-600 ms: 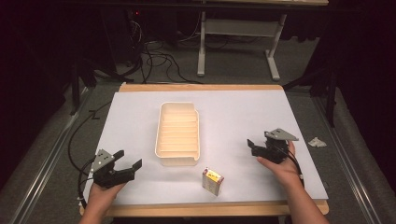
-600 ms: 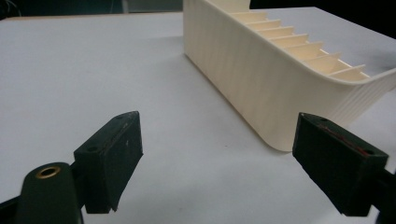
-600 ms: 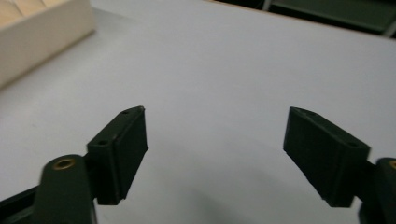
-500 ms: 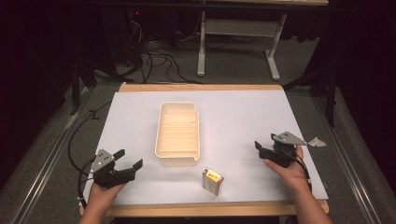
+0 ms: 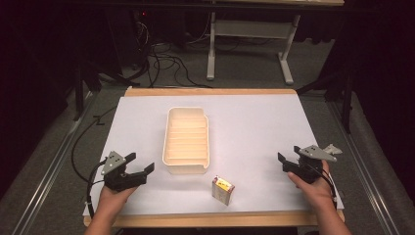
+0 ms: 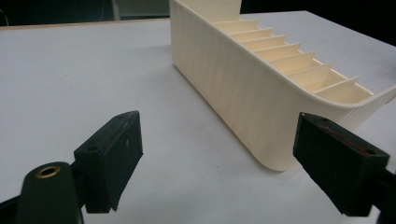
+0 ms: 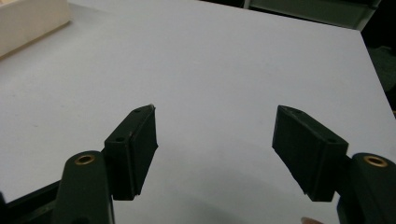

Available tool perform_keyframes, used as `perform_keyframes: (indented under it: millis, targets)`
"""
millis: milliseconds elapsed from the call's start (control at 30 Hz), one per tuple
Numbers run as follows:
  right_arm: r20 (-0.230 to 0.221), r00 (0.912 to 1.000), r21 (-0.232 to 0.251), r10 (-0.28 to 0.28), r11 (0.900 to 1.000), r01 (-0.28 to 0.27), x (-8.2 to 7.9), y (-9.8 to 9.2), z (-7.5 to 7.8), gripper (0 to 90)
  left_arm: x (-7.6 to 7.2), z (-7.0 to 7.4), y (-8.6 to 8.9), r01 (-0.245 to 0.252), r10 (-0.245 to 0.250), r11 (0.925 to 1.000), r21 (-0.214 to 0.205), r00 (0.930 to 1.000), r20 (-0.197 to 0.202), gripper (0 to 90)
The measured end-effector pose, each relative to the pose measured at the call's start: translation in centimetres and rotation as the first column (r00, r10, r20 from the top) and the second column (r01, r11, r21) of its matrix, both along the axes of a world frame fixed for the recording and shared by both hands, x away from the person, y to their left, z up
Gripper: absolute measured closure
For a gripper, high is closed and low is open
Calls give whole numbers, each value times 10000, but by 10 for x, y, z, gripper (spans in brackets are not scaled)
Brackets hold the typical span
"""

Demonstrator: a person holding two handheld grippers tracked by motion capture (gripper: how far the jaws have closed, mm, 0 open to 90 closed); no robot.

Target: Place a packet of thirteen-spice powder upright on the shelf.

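Note:
A cream tray with cross dividers (image 5: 187, 141) lies in the middle of the white table top (image 5: 254, 127), long side running away from me. A small box with a yellow and red top (image 5: 222, 188) stands near the front edge, just right of the tray's near end. My left gripper (image 5: 138, 165) rests at the front left, open, jaws pointing toward the tray's near corner (image 6: 275, 154). My right gripper (image 5: 288, 160) sits at the front right, open, with bare table between its jaws. The left gripper view has its own gripper (image 6: 224, 154) and the right gripper view its own (image 7: 215, 144).
A wooden edge (image 5: 210, 91) frames the table at the back and front. Beyond it stand a metal table frame (image 5: 249, 34) and loose cables (image 5: 161, 58) on the dark floor. A small pale scrap (image 5: 334, 148) lies off the table's right edge.
My right gripper has drifted to the right and slightly nearer, away from the small box. The left gripper, the tray and the box have stayed put.

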State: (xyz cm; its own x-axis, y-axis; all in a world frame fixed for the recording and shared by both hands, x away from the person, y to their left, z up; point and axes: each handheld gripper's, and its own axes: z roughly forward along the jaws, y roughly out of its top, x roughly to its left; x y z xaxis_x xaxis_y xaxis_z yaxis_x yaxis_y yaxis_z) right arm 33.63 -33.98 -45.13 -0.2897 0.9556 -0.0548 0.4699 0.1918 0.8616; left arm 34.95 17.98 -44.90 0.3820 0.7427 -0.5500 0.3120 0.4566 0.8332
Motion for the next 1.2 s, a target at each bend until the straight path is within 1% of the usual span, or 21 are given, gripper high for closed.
perform_keyframes:
  millis: [100,200,233,367,433,467,500,533,633,733,800,833,900,933,967,1000,1033,1067,1100,1167,1200]
  targets:
    - [72,10000,181,12,9998,-13,-2,1,1,301,0,-1,-1,4,-4,10000,95,10000,24,165]
    - [142,9998,178,104,9998,-106,-3,2,2,296,-1,-1,-1,38,-38,10000,51,10000,-25,165]
    - [227,9996,129,153,9998,-156,-4,3,4,292,-1,-1,-1,63,-63,9999,80,10000,-14,164]
    - [325,9993,292,177,9994,-187,-7,4,8,291,-1,-1,-1,90,-90,9999,63,10000,-16,164]
    - [371,9989,332,279,9990,-292,-9,5,11,279,-1,-2,-1,98,-97,9999,70,9999,-25,164]
    - [392,9983,348,425,9984,-439,-11,7,12,274,-1,-2,-1,110,-109,9999,65,9999,-57,163]
    - [392,9983,348,425,9984,-439,-11,7,12,274,-1,-2,-2,110,-110,9999,66,9999,-74,163]
    - [354,9976,336,599,9976,-611,-12,9,13,266,-1,-2,-2,113,-113,9999,76,9999,-104,162]
    - [261,9966,412,779,9960,-789,-13,13,15,258,-1,-3,-3,133,-131,9998,124,9998,-114,162]
    - [356,9950,458,931,9945,-947,-15,17,17,256,-2,-2,-3,134,-133,9998,136,9999,-74,162]
    - [513,9907,478,1257,9906,-1282,-18,23,22,232,-2,-2,-3,93,-92,9999,99,9999,-47,162]
    - [513,9907,478,1257,9906,-1282,-18,23,22,232,-2,-2,-3,93,-92,9999,99,9999,-47,162]
    - [566,9863,566,1549,9858,-1581,-20,28,25,214,-1,-3,-4,116,-115,9997,197,9999,-27,162]
    - [647,9800,746,1884,9784,-1930,-22,33,28,190,-2,-3,-5,167,-166,9996,249,9999,-16,162]
    - [647,9800,746,1884,9784,-1930,-22,33,28,190,-2,-3,-5,167,-166,9996,249,9999,-16,162]
    - [670,9764,828,2056,9740,-2107,-23,37,30,177,-1,-4,-6,166,-166,9995,279,9999,4,162]
    - [708,9707,863,2295,9681,-2351,-26,43,33,166,-2,-4,-7,216,-215,9995,248,9998,-30,162]
    - [708,9707,863,2295,9681,-2351,-26,43,33,166,-2,-4,-7,216,-215,9995,248,9998,-30,162]
    - [787,9638,939,2548,9606,-2616,-30,50,36,160,-2,-4,-7,269,-268,9990,346,9996,-26,162]
    - [785,9623,955,2604,9589,-2672,-31,53,37,159,-2,-5,-9,303,-303,9988,380,9995,-9,162]
    - [770,9554,1070,2850,9504,-2921,-33,60,38,157,-2,-5,-9,324,-323,9988,371,9995,-37,162]
